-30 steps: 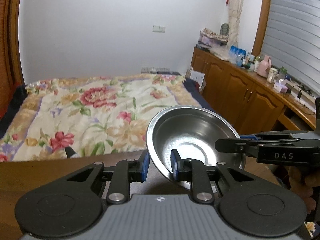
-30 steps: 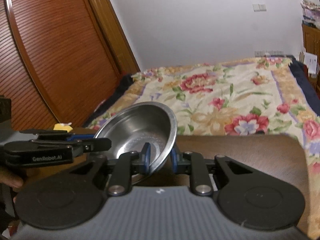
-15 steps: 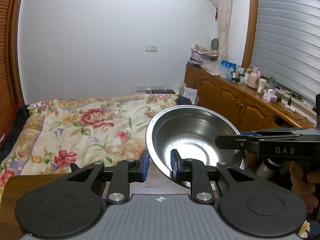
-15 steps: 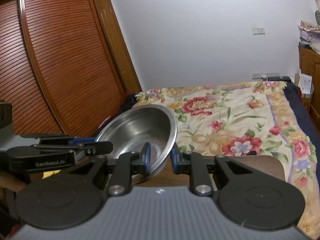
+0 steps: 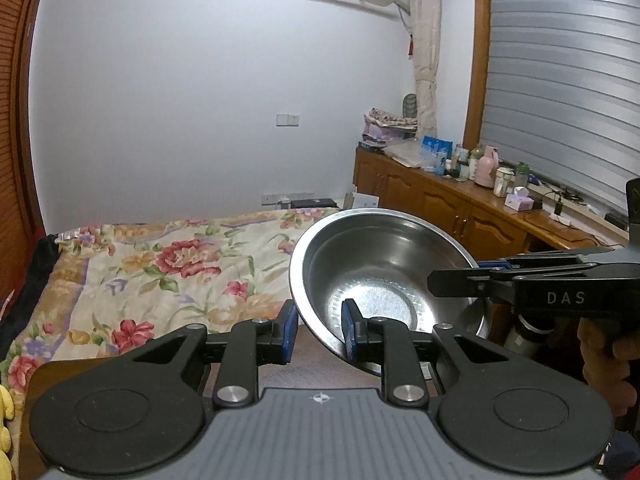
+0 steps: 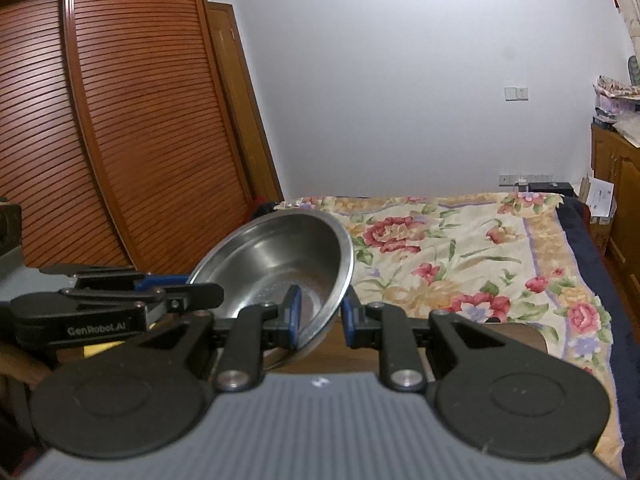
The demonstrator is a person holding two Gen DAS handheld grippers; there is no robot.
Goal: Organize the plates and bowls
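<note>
Two grippers held one steel bowl (image 5: 384,272) between them, off the brown table (image 6: 516,338) and in front of the flowered bedspread (image 5: 168,264). The left gripper (image 5: 318,330) was clamped on the bowl's near-left rim, one blue pad (image 5: 289,330) outside the wall and the other inside the basin. The right gripper (image 6: 318,320) pinched the opposite rim the same way, its left pad (image 6: 292,314) inside the bowl and its right pad outside. In the left wrist view the right gripper reached in from the right edge, its black body marked DAS, with a hand (image 5: 608,364) wrapped around the handle below it. In the right wrist view the left gripper (image 6: 200,296) came in from the left and met the bowl's far-left rim. The bowl sat tilted in both views, its open side turned toward each camera, so that the shiny flat bottom showed. A louvred wooden wardrobe (image 6: 100,140) stood at the far left beside the bed. Along the right wall ran a wooden sideboard (image 5: 460,208) crowded with bottles, a pink flask (image 5: 486,172) and a tissue box, under a closed grey roller blind (image 5: 560,92).
</note>
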